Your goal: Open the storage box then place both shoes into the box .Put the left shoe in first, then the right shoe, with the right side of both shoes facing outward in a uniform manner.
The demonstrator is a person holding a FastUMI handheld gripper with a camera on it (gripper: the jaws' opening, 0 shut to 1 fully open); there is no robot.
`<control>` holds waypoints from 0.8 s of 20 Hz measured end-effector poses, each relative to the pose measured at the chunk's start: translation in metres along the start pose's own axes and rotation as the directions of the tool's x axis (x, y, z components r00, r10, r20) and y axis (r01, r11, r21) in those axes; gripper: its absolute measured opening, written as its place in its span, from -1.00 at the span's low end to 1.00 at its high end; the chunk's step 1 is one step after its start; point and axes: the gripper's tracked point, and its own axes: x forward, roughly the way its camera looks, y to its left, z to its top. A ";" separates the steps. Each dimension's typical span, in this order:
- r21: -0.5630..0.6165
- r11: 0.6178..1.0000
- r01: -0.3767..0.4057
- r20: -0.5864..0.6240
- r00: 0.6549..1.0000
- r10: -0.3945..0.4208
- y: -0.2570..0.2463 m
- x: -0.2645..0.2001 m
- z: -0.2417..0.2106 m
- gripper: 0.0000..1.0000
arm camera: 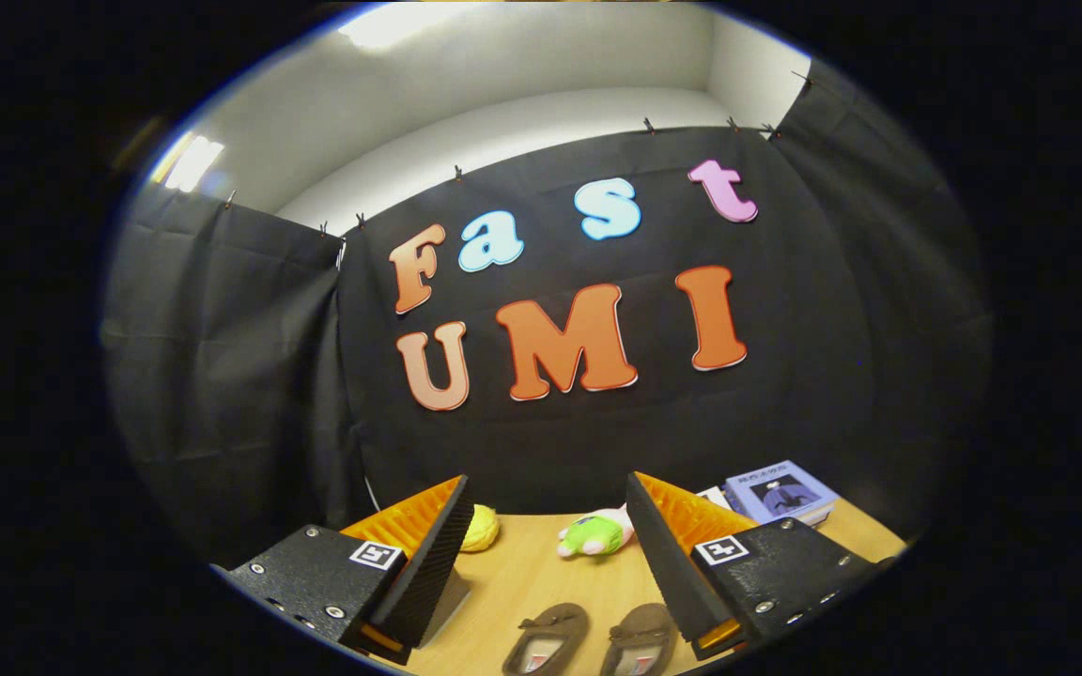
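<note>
Two brown slipper-like shoes lie side by side on the wooden table (pixel 522 582), toes pointing away from me. The left shoe (pixel 547 638) and the right shoe (pixel 640 640) sit low between my fingers, partly cut off below. My gripper (pixel 550 512) is held above the table with its two fingers wide apart and nothing between them. The left finger (pixel 433 554) and right finger (pixel 668 554) flank the shoes from above.
A green and pink plush toy (pixel 595 535) lies beyond the shoes near the table's far edge. A yellow object (pixel 480 528) peeks out behind the left finger. A blue book (pixel 779 493) rests at the far right of the table. Black cloth walls stand behind.
</note>
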 end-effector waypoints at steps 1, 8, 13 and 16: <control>0.024 0.999 -0.024 -0.026 0.999 0.025 0.006 0.006 -0.008 0.95; 0.218 0.964 -0.150 -0.286 0.935 0.210 0.050 0.041 -0.098 0.97; 0.346 0.919 -0.188 -0.432 0.838 0.334 0.086 0.061 -0.161 0.95; 0.440 0.884 -0.160 -0.498 0.775 0.388 0.097 0.069 -0.197 0.95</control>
